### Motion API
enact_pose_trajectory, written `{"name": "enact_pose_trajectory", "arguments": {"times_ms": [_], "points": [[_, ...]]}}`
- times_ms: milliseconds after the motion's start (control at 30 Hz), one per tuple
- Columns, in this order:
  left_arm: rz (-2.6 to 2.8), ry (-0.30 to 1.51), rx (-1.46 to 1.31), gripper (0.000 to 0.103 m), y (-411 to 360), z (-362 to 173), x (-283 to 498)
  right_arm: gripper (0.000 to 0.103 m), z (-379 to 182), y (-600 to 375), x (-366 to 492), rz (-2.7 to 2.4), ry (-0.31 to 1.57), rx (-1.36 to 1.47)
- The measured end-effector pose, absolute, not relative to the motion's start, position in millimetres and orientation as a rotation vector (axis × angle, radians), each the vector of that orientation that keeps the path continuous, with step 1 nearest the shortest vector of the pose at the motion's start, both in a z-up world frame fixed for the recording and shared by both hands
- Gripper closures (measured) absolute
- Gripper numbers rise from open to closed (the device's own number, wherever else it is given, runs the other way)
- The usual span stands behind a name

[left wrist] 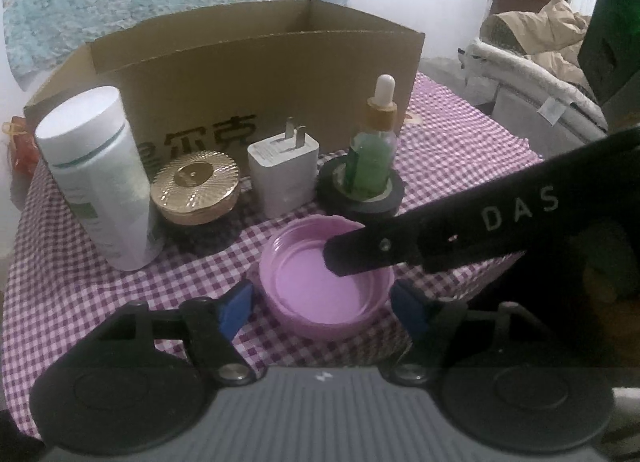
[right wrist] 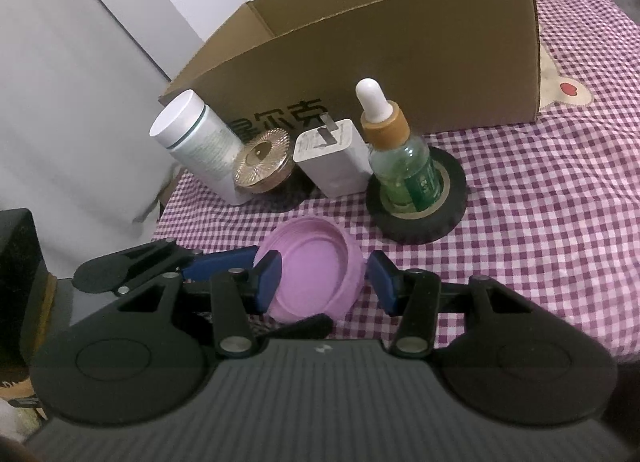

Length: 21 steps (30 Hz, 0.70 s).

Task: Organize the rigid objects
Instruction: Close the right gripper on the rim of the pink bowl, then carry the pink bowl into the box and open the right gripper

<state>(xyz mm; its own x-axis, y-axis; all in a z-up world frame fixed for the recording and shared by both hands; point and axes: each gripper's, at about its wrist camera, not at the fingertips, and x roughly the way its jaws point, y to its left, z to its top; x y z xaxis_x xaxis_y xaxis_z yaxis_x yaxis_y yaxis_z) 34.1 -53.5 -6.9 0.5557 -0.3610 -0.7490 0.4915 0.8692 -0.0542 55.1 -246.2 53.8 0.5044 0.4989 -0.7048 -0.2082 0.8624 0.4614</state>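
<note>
Lid, pink (left wrist: pixel 316 298), screw type: lies hollow side up on checked cloth (left wrist: pixel 80 302) at near edge, in front of the row; it holds nothing of its own, though one black finger (left wrist: pixel 360 256) of the right gripper (right wrist: pixel 325 282) reaches over its hollow. Left gripper (left wrist: pixel 322 308): released, blue pads flank lid L & R, a sliver of cloth showing at L pad. Right gripper: one pad overlaps lid rim in my wrist view, other sits just outside the wall; can't tell whether it's clamping or loose. Box, cardboard (left wrist: pixel 280 77): open top, stands behind everything, black printed chars on front; I can't see over the wall, so contents unknown. Tape roll, black (left wrist: pixel 360 201): flat on cloth, serving as a holder, w/ dropper bottle (left wrist: pixel 374 149) upright in its core; bottle is clear glass, green label, tan collar, white bulb. Canister, white (left wrist: pixel 96 181): upright, capped, far L of row. Jar, low (left wrist: pixel 196 185): ribbed gold lid on, just beside canister. Charger, white (left wrist: pixel 280 173): stands prongs up, between jar & tape roll.
</note>
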Motion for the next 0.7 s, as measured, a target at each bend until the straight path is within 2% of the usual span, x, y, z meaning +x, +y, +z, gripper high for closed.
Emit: {"name": "enact_pose_trajectory", "arguments": {"times_ms": [400, 700], "points": [[-0.479, 0.814, 0.211, 0.030, -63, -11, 31, 0.077, 43, -244, 60, 0.414, 0.964, 0.322], [-0.471, 0.749, 0.215, 0.030, -61, 13, 19, 0.079, 59, -242, 50, 0.408, 0.933, 0.293]]}}
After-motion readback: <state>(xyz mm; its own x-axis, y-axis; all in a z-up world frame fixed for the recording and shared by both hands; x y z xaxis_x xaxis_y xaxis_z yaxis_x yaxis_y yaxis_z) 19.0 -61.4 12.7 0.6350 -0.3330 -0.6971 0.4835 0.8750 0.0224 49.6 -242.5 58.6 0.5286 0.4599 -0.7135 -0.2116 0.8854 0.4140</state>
